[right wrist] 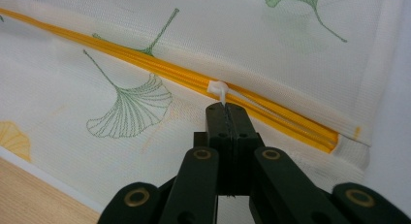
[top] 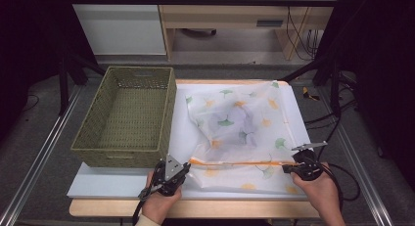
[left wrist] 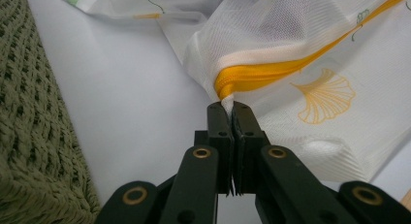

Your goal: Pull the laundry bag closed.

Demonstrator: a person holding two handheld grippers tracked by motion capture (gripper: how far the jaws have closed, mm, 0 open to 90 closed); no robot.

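A white mesh bag (top: 240,123) printed with green and yellow ginkgo leaves lies on the white board (top: 117,183), with something pale and bulky inside. An orange zipper (top: 235,163) runs along its near edge. My left gripper (top: 186,166) is shut on the white fabric end (left wrist: 227,102) at the zipper's left end (left wrist: 261,73). My right gripper (top: 286,167) is shut on the white zipper pull (right wrist: 219,90), which sits near the zipper's right end (right wrist: 271,115). The bag's mesh (right wrist: 121,107) lies flat under the right jaws.
A green woven basket (top: 128,116) stands on the left of the board, its wall (left wrist: 34,136) close beside my left gripper. The wooden table edge (top: 220,209) runs along the front. Black frame legs and cables stand at both sides.
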